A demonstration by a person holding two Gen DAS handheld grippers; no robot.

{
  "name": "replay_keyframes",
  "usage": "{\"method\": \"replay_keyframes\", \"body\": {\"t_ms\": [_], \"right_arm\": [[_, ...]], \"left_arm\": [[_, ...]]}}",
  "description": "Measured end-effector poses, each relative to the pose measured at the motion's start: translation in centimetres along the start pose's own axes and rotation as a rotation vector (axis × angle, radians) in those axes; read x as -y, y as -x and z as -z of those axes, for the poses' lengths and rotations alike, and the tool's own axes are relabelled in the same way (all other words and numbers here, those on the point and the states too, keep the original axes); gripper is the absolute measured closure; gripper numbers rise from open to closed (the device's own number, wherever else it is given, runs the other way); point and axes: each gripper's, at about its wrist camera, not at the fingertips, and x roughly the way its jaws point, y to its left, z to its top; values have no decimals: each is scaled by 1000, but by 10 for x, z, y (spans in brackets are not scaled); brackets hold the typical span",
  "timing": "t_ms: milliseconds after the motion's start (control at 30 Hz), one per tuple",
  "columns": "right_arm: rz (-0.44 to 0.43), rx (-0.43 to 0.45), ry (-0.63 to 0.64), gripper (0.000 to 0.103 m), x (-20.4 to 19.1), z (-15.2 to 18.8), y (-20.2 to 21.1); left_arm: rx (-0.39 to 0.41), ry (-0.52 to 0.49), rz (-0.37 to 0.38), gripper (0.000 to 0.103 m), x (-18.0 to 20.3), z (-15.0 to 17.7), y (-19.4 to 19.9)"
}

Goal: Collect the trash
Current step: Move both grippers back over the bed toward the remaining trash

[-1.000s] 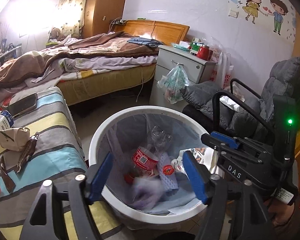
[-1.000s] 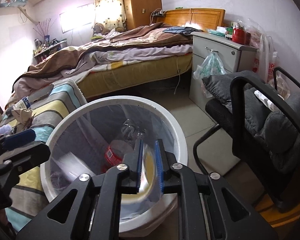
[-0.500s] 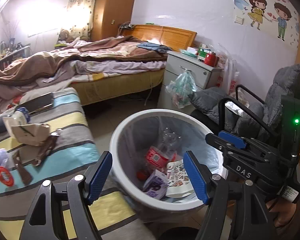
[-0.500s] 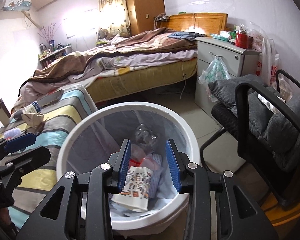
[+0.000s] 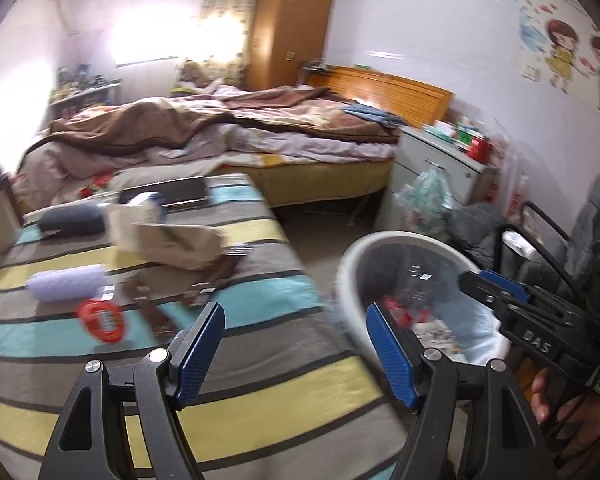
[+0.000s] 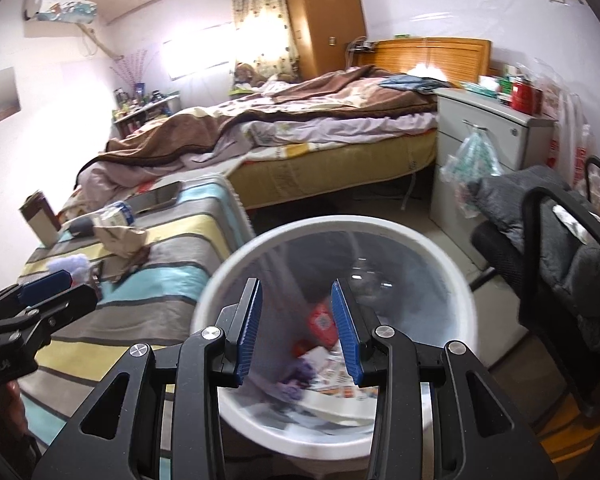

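left wrist alone shows red wrapper (image 5: 100,319) on striped bedspread (image 5: 236,364).

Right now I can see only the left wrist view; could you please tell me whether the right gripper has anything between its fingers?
Observer: No. The right gripper has just been opening, and nothing is between its fingers; it hangs over the white bin.
Operator: Thank you. What lies deep in the bin, where my view is blurred?
Observer: A clear plastic bottle sits against the far wall of the liner.
Operator: And nearer to the gripper?
Observer: A red-labelled item lies below the fingers, with printed paper in front of it.
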Motion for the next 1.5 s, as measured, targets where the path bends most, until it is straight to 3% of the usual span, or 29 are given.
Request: {"method": "replay_keyframes", "body": {"t_ms": [300, 667, 1000, 1500], "right_arm": [[-77, -20, 58, 64, -40, -4, -17], [-165, -67, 122, 64, -82, -13, -41], [-224, -165, 119, 64, -111, -18, -81], [-265, -253, 63, 64, -128, -22, -119]], "left_arm": [[14, 110, -125, 30, -74, 1, 14], [-9, 148, -181, 30, -124, 3, 11], [-67, 195, -174, 30, -148, 5, -17], [-94, 191, -174, 30, -149, 2, -45]]}}
